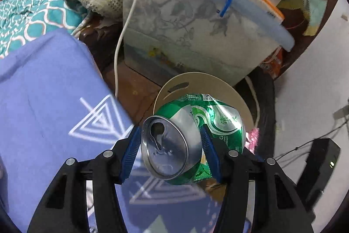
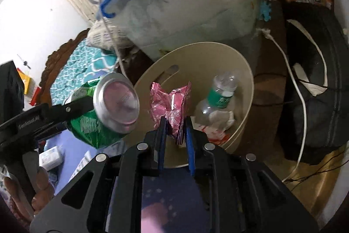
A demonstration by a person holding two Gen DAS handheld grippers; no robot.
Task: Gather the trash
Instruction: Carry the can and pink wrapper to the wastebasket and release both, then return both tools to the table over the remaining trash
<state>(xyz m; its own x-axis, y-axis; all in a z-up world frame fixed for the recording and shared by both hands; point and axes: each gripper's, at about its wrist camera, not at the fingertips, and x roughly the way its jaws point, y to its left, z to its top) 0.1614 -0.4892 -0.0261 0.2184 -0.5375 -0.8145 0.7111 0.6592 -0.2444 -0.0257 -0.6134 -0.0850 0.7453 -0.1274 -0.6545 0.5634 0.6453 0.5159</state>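
Nearest the right wrist camera, the right gripper (image 2: 175, 130) has its blue-padded jaws drawn narrow on the lower corner of a crumpled pink foil snack wrapper (image 2: 169, 105), which stands up above the fingers over the near rim of the round beige plastic waste bin (image 2: 248, 84). The wrapper looks almost weightless, limp and slick, so a pinch on a bunched fold, as here, seems the safer hold; a flat edge could slide out

Just to its left, the left gripper (image 1: 170, 141) clamps a dented green aluminium beer can (image 1: 209, 121) across its body close to the opened top, the pads pressing the thin wall on either side. The can is light and probably empty, already creased, and will likely give further under pressure; gripping near the stiffer rim end is a sound choice, since the smooth side is slippery. It hangs beside the bin rather than clearly over the opening

Inside the bin lie a clear plastic bottle with a green label (image 2: 220, 95) and crumpled white paper (image 2: 220, 119). Behind it stands a translucent storage box with a blue handle (image 1: 196, 21), a white cable (image 2: 298, 88) trailing past
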